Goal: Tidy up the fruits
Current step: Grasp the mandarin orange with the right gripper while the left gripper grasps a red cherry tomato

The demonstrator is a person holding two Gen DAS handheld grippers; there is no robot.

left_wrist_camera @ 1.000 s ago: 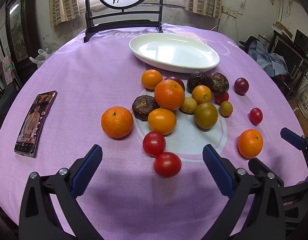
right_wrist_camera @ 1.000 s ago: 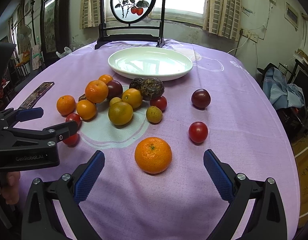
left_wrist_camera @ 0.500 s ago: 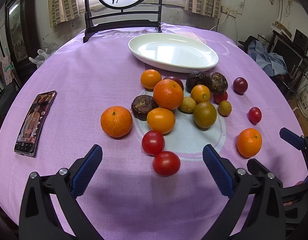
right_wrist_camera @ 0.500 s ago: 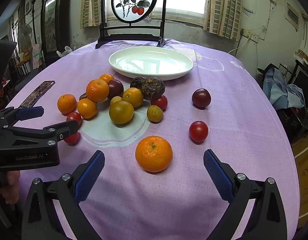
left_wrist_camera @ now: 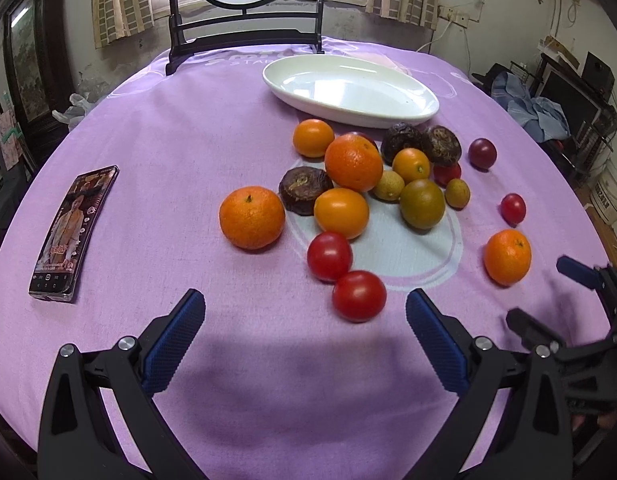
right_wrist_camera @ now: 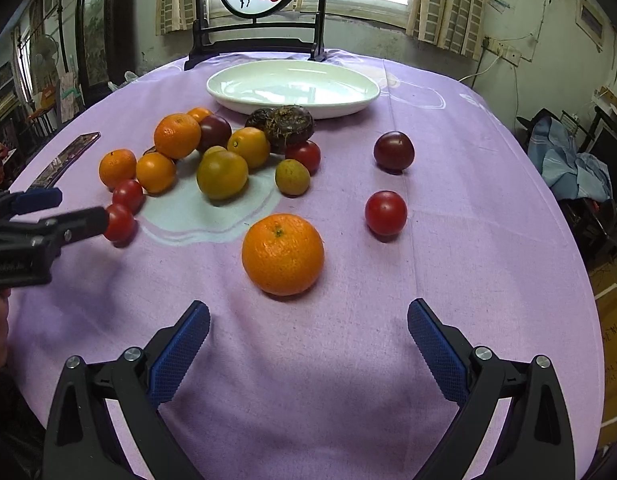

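On the desk [left_wrist_camera: 156,152], covered with purple cloth, we are keeping both tools low and near the fruits. Our left hand-held gripper [left_wrist_camera: 304,320] is standing with its jaws wide apart, and the nearest red tomato [left_wrist_camera: 359,295] is lying just beyond them, at about 1 o'clock. Our right hand-held gripper [right_wrist_camera: 308,334] is also spread apart, holding nothing, with the big orange [right_wrist_camera: 283,254] at 12 o'clock, just in front. The white plate [right_wrist_camera: 292,86] is waiting empty at the far side, behind the fruit pile.

To do this step well, we think each jaw pair should be centring on one fruit and closing softly, because tomatoes are bruising easily and round fruits are rolling away.

Compared with a second ago, both grippers are a little nearer to their fruits; no fruit has moved.
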